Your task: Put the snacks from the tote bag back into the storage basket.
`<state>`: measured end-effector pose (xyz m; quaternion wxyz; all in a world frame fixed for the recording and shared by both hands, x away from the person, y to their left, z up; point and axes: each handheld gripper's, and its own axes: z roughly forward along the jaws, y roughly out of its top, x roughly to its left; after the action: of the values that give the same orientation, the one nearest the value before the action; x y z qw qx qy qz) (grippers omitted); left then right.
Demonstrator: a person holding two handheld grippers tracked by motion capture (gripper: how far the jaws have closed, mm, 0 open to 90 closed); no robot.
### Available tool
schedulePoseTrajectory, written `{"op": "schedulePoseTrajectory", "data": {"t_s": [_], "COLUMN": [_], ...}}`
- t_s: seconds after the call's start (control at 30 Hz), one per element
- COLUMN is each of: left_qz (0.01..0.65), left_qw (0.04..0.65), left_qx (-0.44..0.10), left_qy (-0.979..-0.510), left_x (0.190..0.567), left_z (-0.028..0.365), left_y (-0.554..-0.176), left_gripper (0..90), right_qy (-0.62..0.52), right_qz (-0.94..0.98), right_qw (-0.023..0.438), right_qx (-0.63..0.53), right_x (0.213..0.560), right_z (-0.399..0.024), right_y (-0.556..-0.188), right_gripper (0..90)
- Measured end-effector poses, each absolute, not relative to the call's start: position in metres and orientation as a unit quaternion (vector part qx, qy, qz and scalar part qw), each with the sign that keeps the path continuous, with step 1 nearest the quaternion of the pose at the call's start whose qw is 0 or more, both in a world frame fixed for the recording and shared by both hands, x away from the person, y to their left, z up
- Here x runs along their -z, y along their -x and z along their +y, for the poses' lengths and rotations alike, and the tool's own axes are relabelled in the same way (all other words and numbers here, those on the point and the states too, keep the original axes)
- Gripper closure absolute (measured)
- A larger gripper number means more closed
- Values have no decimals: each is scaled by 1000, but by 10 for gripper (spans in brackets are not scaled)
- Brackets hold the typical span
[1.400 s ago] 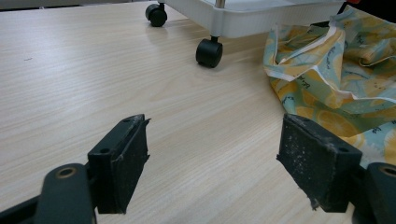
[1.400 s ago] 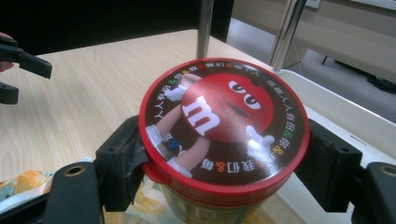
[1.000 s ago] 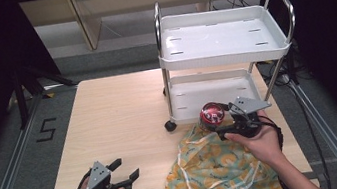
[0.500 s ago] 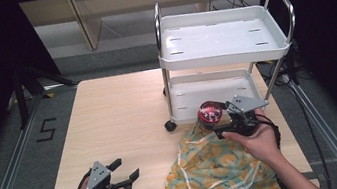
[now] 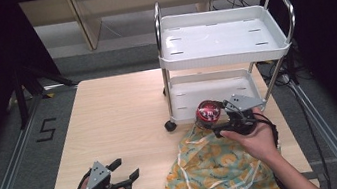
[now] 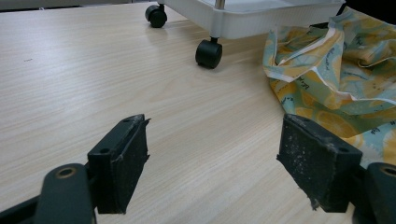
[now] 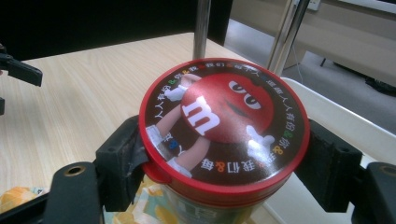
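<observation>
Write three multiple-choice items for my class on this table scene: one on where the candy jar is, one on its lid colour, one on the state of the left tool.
1. Where is the candy jar?
A. On the cart's top shelf
B. Between the right tool's jaws, near the cart's lower shelf
C. Under the cloth

2. What colour is the jar lid's rim?
A. Red
B. Blue
C. White

3. How is the left tool?
A. Shut on the cloth
B. Shut on a wheel
C. Open over bare table

Key: B, its jaws press the lid's sides; A, the right gripper view shows a red rim; C, its jaws stand apart, the patterned cloth beside them.
</observation>
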<state>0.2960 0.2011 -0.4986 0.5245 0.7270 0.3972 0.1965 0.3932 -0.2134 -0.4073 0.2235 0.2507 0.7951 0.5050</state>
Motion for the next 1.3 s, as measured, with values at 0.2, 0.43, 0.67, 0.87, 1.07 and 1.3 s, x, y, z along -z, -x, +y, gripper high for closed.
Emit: {"op": "schedulePoseTrajectory", "data": {"t_s": [0.2,0.43,0.67,0.87,1.07,1.3], "left_qz": [397,397,397,396,395,395], "left_qw": [525,525,525,526,527,528], "left_qx": [-196,-197,-197,-197,-196,-196], "left_qy": [-727,-727,-727,-727,-726,-726], "left_x": [499,498,498,498,499,499], "left_z": [201,201,201,201,201,201], "left_y": [-296,-296,-296,-296,-296,-296], "left_gripper": [234,234,234,234,234,234], "right_qy": [-250,-255,-258,-258,-259,-265], "right_qz": [795,792,791,793,793,792], "right_qw": [221,221,224,227,227,225], "right_qx": [-506,-509,-508,-504,-503,-502], "right_x": [407,406,407,407,407,407], "right_z": [-212,-211,-211,-212,-211,-210], "right_y": [-396,-400,-402,-405,-407,-409], "right_gripper": [263,263,263,263,263,263]}}
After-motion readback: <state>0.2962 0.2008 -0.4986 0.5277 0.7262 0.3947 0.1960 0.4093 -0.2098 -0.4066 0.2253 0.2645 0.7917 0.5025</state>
